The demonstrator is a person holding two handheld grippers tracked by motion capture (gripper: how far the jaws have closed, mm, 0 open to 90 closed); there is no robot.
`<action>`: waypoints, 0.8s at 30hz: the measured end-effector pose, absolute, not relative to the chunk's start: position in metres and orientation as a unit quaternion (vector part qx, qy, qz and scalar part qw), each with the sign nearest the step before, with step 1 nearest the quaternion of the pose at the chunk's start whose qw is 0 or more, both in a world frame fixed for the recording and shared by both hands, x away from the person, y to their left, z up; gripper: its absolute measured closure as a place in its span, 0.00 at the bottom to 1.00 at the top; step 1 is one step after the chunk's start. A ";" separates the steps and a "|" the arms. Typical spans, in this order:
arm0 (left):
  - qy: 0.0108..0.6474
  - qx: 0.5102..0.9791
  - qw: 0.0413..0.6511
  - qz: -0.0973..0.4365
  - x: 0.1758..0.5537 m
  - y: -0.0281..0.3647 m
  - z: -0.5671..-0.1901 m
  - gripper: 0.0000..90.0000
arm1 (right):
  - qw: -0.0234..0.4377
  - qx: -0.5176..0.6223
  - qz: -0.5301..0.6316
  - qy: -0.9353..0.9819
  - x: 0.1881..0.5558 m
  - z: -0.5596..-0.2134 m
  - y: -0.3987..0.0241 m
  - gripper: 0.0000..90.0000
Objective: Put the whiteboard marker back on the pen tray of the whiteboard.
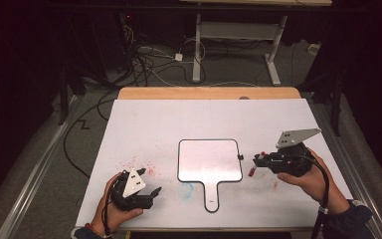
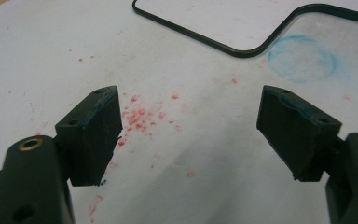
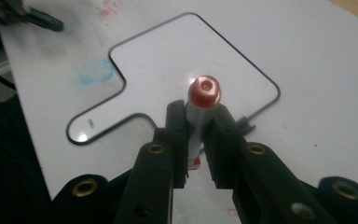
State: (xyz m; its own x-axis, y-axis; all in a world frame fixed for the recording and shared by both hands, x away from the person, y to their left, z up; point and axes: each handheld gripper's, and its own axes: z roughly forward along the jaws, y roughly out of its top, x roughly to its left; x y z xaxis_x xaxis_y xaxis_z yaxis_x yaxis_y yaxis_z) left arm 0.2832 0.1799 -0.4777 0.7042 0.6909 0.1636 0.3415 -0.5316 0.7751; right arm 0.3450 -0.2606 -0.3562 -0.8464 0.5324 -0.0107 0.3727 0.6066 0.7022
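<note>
A small white board [image 1: 209, 159] with a black rim and a short handle lies flat in the middle of the white table cover. My right gripper [image 1: 258, 160] hovers just off its right edge, shut on a red-capped marker [image 1: 252, 172]. In the right gripper view the marker [image 3: 204, 91] stands clamped between the two jaws of the right gripper [image 3: 198, 114], its red end toward the camera, above the board [image 3: 168, 56]. My left gripper [image 1: 152, 195] rests near the front left of the table, open with nothing between its jaws. In its own view the left gripper [image 2: 189, 100] faces the board's handle corner [image 2: 223, 18].
Red specks [image 2: 137, 116] and a blue ring smudge [image 2: 303, 58] mark the cover between the left gripper and the board. The table's wooden far edge [image 1: 209, 92] shows beyond the cover. Cables and a desk frame [image 1: 238, 40] stand on the floor behind.
</note>
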 end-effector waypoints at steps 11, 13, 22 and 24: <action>0.300 0.851 0.366 0.228 0.286 0.176 -0.480 0.24 | 0.065 0.275 0.310 0.908 0.381 -0.394 -0.241 0.90; 0.299 0.852 0.365 0.228 0.286 0.176 -0.480 0.24 | 0.054 0.287 0.322 0.901 0.388 -0.399 -0.239 0.90; 0.296 0.855 0.360 0.227 0.286 0.174 -0.481 0.24 | 0.024 0.349 0.365 0.863 0.425 -0.428 -0.230 0.86; 0.295 0.856 0.359 0.227 0.286 0.174 -0.481 0.24 | 0.050 0.370 0.361 0.855 0.429 -0.439 -0.227 0.86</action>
